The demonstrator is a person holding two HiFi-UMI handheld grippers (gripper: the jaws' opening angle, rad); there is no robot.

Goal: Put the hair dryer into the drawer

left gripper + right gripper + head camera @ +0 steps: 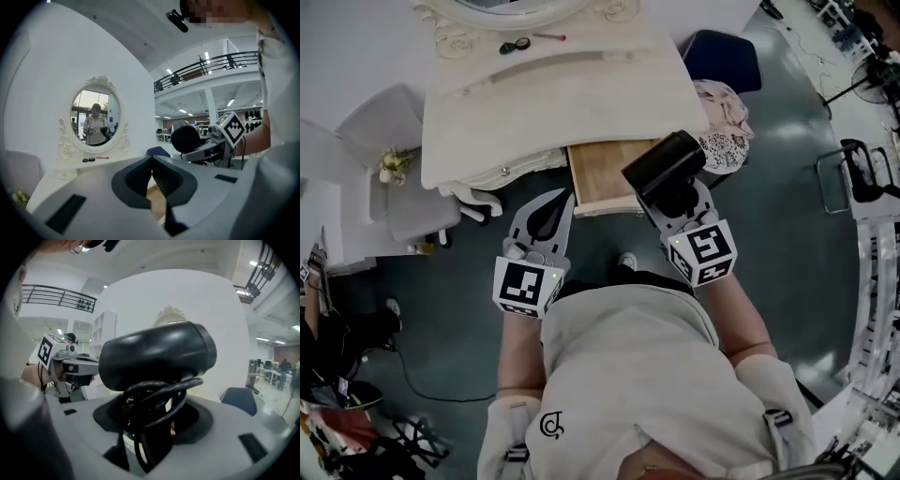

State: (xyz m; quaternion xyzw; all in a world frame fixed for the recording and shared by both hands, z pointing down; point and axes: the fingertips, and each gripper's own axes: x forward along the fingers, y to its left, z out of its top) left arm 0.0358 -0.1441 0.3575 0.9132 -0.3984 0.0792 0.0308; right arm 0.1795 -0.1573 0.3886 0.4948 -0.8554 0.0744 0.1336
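Observation:
A black hair dryer (664, 164) with its cord wound round the handle is held in my right gripper (677, 204), which is shut on that handle. It hangs over the right front corner of the open wooden drawer (602, 178) of a white vanity table (553, 103). In the right gripper view the hair dryer (157, 355) fills the middle, above my right gripper (151, 414). My left gripper (547, 217) is shut and holds nothing, just left of the drawer's front. In the left gripper view my left gripper (152, 158) points at the vanity, and the hair dryer (185, 139) shows at the right.
An oval mirror (96, 115) stands at the back of the vanity, with a black compact (517, 44) and a pink pencil (549, 37) near it. A blue chair (724, 58) and patterned cloth (724, 136) lie right of the table. A grey seat (403, 197) is at left.

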